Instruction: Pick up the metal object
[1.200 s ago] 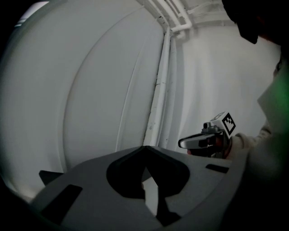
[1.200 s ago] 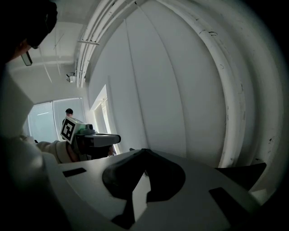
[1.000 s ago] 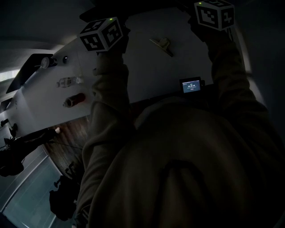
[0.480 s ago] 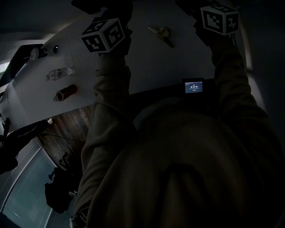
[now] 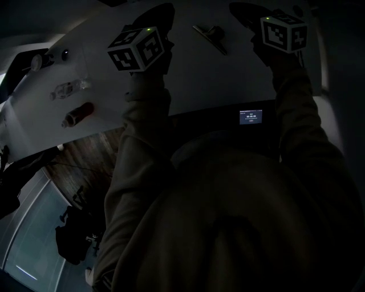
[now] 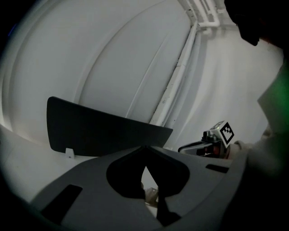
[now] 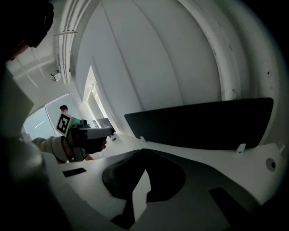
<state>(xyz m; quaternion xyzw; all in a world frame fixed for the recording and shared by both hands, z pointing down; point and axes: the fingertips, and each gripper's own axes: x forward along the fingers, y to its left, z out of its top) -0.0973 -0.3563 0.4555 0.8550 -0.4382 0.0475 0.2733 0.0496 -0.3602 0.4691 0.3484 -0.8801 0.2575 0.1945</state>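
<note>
The metal object point(image 5: 210, 35), a small clip-like piece with a long thin arm, lies on the white table point(image 5: 188, 80) between my two grippers. My left gripper point(image 5: 155, 13) is held above the table to the object's left, its jaws shut and empty. To the object's right my right gripper point(image 5: 244, 11) is also shut, with nothing between its jaws. In the left gripper view the jaws point(image 6: 143, 149) meet at their tips, and a pale piece point(image 6: 151, 197) shows through the gap below them. In the right gripper view the jaws point(image 7: 143, 152) are closed over the bare table.
At the table's left lie a red cylinder point(image 5: 77, 114) and a clear bottle-like thing point(image 5: 67, 89). A small lit display point(image 5: 251, 117) sits at the near edge. A dark screen panel point(image 6: 104, 131) stands along the far side. Wooden floor point(image 5: 85, 162) shows at the lower left.
The table's things have slid up and left in the head view. Both marker cubes have drifted slightly down and right. Both grippers have stayed shut.
</note>
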